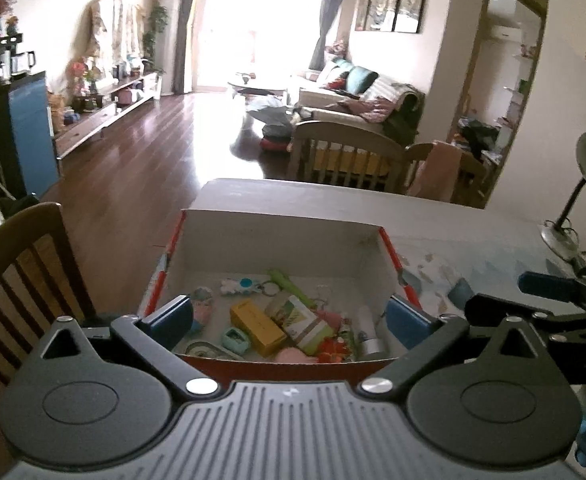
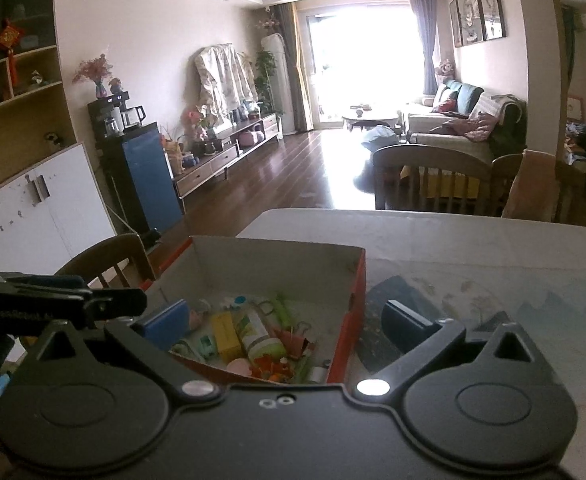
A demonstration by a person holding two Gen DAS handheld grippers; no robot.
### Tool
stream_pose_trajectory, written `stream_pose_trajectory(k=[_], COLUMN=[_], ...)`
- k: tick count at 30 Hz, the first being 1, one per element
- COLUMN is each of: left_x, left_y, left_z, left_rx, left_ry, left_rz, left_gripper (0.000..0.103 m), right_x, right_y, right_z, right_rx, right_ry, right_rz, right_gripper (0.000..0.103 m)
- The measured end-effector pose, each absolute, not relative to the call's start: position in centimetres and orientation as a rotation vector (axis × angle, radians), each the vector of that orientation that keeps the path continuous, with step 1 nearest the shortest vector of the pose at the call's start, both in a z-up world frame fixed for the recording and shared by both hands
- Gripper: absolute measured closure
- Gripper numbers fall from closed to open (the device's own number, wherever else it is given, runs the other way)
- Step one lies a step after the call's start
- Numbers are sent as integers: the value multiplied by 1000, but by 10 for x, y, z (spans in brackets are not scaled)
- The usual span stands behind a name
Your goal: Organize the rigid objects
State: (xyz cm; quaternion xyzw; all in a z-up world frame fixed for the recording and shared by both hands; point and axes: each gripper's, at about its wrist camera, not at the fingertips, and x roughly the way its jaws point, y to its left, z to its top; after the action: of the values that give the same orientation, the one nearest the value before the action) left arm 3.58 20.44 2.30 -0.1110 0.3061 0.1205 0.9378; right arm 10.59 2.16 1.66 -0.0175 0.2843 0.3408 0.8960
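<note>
Left wrist view. My left gripper (image 1: pixel 289 318) hangs over the near edge of the red-sided cardboard box (image 1: pixel 393 258), jaws spread as wide as they go, nothing btwn the blue pads (image 1: pixel 169 318). The box sits at the near left corner of the table (image 1: pixel 473 236), w/ the rigid items already lying inside: yellow carton (image 1: pixel 257 326), green-and-white carton (image 1: pixel 307 320), teal clip-shaped piece (image 1: pixel 235 338), silver cylinder (image 1: pixel 367 330), green stick (image 1: pixel 289 282), key ring (image 1: pixel 270 289). All lie flat on the box floor, loosely packed; I judge they are pooled here so the table stays free. Part of my right gripper (image 1: pixel 553 296) shows at the right margin.

Right wrist view. My right gripper (image 2: pixel 285 320) straddles the box's right wall (image 2: pixel 355 300): one pad (image 2: pixel 165 320) inside over the contents, the other (image 2: pixel 405 316) outside over the table. Jaws fully apart, holding nothing. Same cartons visible below, plus orange bits (image 2: pixel 273 370) I cannot identify. Judgement: both tools empty, so collecting looks largely done; whether items remain elsewhere on the table, cannot tell.
</note>
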Motion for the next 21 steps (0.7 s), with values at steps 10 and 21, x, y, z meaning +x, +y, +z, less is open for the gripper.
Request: stream_pose_trajectory(k=[10, 21], left_x=[28, 23], left_y=[201, 196], left_z=[25, 26], left_rx=[-209, -213], left_ry=[624, 611], left_rz=[257, 255], left_gripper=[0, 0], right_x=[102, 98], right_y=[20, 21], right_z=[12, 11], right_rx=[-35, -34], right_ry=[598, 600], right_rz=[700, 698], right_gripper=[0, 0])
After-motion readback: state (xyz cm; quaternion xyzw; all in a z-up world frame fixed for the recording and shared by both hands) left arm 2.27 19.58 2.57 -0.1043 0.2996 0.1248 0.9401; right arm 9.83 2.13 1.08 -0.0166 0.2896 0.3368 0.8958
